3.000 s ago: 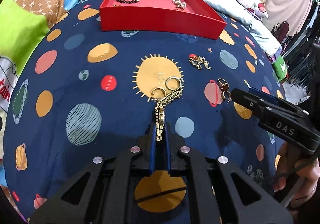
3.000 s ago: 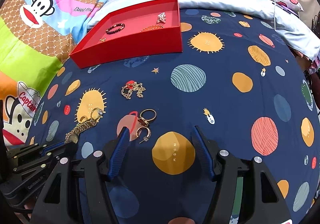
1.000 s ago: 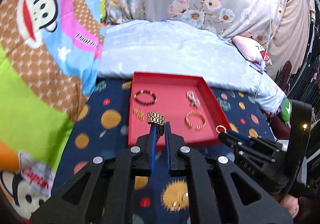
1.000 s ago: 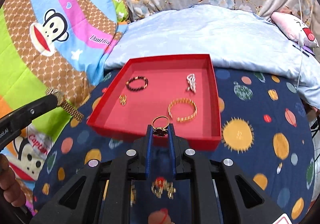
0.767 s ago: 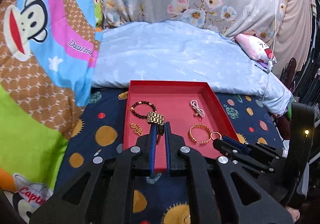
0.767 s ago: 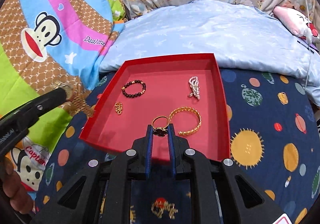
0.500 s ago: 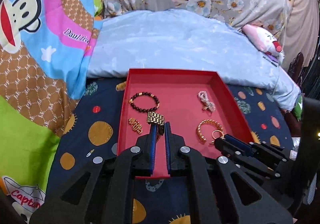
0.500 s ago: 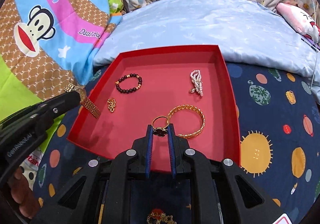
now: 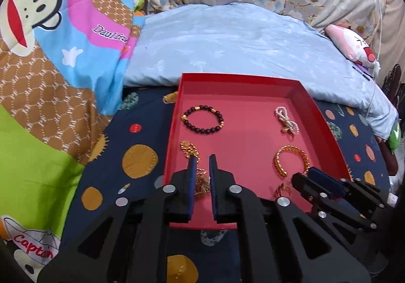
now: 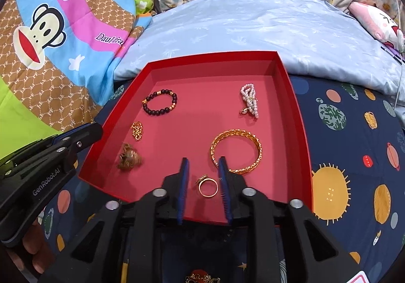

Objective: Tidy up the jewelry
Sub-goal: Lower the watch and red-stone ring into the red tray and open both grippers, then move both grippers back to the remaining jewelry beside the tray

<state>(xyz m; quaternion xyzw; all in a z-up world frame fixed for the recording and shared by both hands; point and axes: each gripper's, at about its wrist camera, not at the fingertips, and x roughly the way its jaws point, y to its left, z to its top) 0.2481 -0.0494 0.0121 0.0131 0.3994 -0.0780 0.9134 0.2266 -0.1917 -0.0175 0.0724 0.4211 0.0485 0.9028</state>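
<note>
Because both grippers hang over the near end of the red tray (image 10: 291, 95) with nothing in them, the step in hand looks like a drop-off that is just done. On the left, the left gripper (image 9: 201, 164) has its jaws a little apart, and a gold chain bracelet (image 10: 129, 156) lies bunched up on the tray floor below them. In the middle sit a dark bead bracelet (image 10: 159, 103) and a small gold charm (image 10: 137, 130). More to the right, the right gripper (image 10: 201, 171) has its jaws wider apart, and a gold ring (image 10: 208, 186) lies on the tray floor between them. Just beside it is a gold bangle (image 10: 236, 150), and a pearl piece (image 10: 249, 100) lies farther back.

The next move, I think, is to go back to the space bedspread (image 10: 349, 156) for more, since a gold chain (image 10: 200, 278) lies there near the bottom edge.

The left gripper's side reads "GenRobot.AI". The monkey blanket (image 9: 50, 37) reads "Captain", and a word I cannot read in full.
</note>
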